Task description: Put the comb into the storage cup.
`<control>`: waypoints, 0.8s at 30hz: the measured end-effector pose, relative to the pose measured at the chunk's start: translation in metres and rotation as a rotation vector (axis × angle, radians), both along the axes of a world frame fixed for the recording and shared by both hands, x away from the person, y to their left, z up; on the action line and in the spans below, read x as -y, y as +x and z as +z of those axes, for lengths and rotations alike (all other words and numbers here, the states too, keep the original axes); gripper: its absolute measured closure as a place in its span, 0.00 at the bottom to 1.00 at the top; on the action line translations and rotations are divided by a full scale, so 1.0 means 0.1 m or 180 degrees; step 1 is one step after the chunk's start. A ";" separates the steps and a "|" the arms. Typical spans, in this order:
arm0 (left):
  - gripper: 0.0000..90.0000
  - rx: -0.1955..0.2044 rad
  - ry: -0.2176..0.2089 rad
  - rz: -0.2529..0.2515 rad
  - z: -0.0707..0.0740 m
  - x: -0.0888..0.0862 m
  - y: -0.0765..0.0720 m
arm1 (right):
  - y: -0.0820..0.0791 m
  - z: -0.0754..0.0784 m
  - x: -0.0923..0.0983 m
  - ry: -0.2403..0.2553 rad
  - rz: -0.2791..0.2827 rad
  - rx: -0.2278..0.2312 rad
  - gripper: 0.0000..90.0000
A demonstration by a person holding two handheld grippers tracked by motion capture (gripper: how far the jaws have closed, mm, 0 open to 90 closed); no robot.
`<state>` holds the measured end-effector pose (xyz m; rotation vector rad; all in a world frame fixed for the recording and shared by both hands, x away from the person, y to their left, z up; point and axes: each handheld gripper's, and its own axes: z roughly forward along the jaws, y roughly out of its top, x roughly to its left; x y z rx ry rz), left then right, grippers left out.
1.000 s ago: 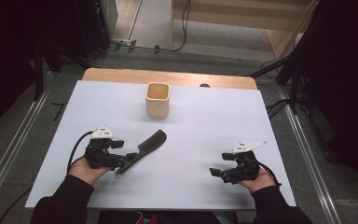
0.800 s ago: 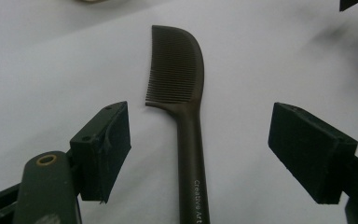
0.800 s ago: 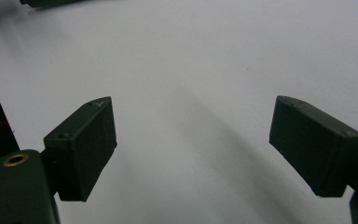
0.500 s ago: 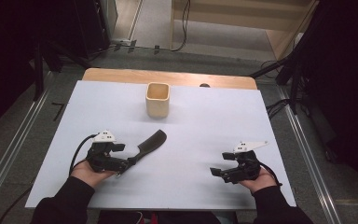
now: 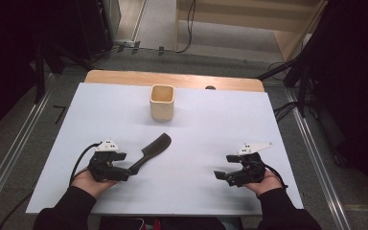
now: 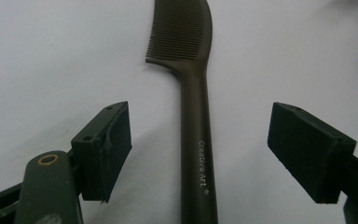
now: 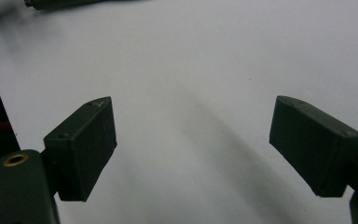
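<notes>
comb (image 5: 152, 148) lay flat on the white surface (image 5: 211, 124), near-left part, handle toward the person, toothed end pointing far-right toward the wooden cup (image 5: 162, 102), which stood upright well apart at the far middle. left tongs (image 5: 123, 173) sat at the handle end; in the left gripper view the handle (image 6: 195, 154) ran straight up between the two pads (image 6: 103, 149), w/ clear gap on both sides, so jaws were wide open and gripping nothing yet. looked like the step in hand was the approach/line-up for a grasp on the handle, not the pick itself. right tongs (image 5: 223, 169) rested low at the near-right, well apart from the comb, also wide open and empty, only bare surface between its pads (image 7: 85, 144). next move prob. called for closing the left jaws squarely on the handle, keeping it centred; handle is thin and low to the surface, so pads would need to stay right down, else it could slip or twist. after that, likely a lift toward the cup, but that's a guess.
</notes>
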<state>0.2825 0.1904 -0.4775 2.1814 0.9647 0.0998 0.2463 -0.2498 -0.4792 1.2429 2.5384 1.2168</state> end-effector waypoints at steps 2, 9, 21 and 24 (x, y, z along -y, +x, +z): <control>0.24 -0.0007 0.0009 0.0019 -0.01 0.00 0.00 | 0.01 0.00 -0.01 0.0002 0.0014 -0.0001 0.15; 0.24 -0.0021 0.0119 0.0016 -0.07 0.00 -0.01 | 0.03 0.00 -0.03 -0.0009 0.0037 -0.0011 0.15; 0.26 0.0018 0.0296 0.0017 -0.16 0.05 -0.03 | 0.05 -0.01 -0.04 -0.0017 0.0022 -0.0039 0.15; 0.26 0.0108 0.0383 -0.0010 -0.17 0.07 -0.05 | 0.04 -0.01 -0.04 -0.0021 0.0035 -0.0048 0.15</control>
